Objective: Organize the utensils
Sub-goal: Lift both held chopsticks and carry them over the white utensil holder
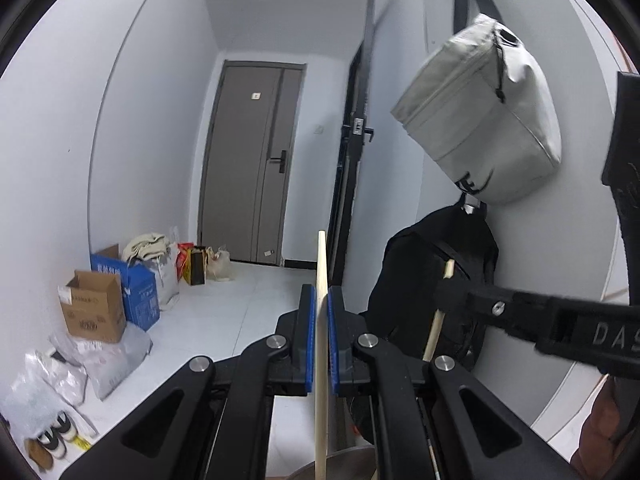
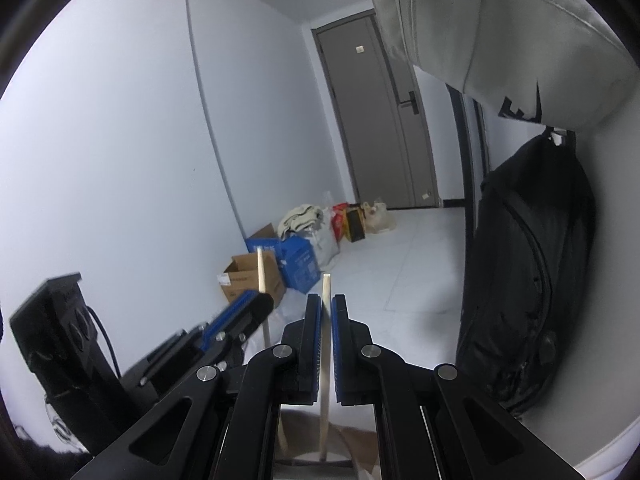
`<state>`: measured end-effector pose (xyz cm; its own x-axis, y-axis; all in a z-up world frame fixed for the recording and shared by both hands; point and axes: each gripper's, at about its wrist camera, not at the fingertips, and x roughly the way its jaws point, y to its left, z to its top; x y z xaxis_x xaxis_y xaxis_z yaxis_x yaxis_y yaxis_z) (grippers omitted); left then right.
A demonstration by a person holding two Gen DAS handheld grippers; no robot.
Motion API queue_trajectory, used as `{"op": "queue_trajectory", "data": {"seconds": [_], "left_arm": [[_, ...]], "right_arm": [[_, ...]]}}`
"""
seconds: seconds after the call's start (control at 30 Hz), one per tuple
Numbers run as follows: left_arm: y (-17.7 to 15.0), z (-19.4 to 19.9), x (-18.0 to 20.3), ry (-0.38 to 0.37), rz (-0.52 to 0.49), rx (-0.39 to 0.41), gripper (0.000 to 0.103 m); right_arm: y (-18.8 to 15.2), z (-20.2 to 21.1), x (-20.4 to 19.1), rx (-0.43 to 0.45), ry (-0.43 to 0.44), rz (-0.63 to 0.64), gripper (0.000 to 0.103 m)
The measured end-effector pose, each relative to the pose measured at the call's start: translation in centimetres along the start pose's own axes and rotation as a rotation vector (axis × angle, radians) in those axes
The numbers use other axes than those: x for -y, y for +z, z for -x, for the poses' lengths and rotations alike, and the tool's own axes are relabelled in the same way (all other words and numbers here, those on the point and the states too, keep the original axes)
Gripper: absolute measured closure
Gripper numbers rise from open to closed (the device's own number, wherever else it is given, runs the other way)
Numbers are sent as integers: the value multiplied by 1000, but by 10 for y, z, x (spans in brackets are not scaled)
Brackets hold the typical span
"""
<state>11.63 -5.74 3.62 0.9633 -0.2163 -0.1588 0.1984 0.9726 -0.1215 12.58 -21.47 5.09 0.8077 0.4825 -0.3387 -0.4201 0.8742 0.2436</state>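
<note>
My left gripper (image 1: 319, 300) is shut on a pale wooden chopstick (image 1: 321, 264) that stands upright between its blue pads. Its lower end reaches a round metal container (image 1: 340, 464) at the bottom edge. My right gripper (image 2: 326, 308) is shut on a second wooden chopstick (image 2: 325, 344), also upright, whose lower end stands in the metal container (image 2: 312, 456). In the left wrist view the right gripper (image 1: 444, 300) comes in from the right with its chopstick (image 1: 434, 332). In the right wrist view the left gripper (image 2: 256, 308) sits at lower left with its chopstick (image 2: 261, 272).
A grey bag (image 1: 480, 120) and a black backpack (image 1: 432, 280) hang on the wall at right, close to both grippers. Cardboard boxes (image 1: 100, 304) and plastic bags (image 1: 80, 372) line the left wall. A grey door (image 1: 252, 160) closes the far end of the white floor.
</note>
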Motion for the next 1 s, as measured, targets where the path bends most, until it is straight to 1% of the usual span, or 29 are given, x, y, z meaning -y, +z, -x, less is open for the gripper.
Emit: {"op": "queue_trajectory", "data": {"seconds": [0.1, 0.17, 0.3, 0.47, 0.7, 0.83, 1.0], "left_arm": [[-2, 3, 1, -2, -24, 6, 101], [-5, 4, 3, 11, -43, 2, 101], [-12, 3, 5, 8, -39, -10, 101], [-22, 1, 7, 7, -82, -21, 101], [-22, 2, 3, -3, -66, -30, 101], [-24, 3, 5, -14, -62, -51, 101], [-24, 9, 8, -43, -72, -59, 101]], "right_arm": [[-7, 1, -1, -14, 5, 1, 99], [-7, 0, 0, -21, 7, 10, 99], [-15, 1, 0, -43, 2, 20, 99], [-21, -1, 1, -57, 4, 22, 99], [-29, -6, 2, -100, 11, 22, 99], [-34, -8, 5, -123, 13, 18, 99], [-39, -8, 7, -140, 21, 13, 99]]}}
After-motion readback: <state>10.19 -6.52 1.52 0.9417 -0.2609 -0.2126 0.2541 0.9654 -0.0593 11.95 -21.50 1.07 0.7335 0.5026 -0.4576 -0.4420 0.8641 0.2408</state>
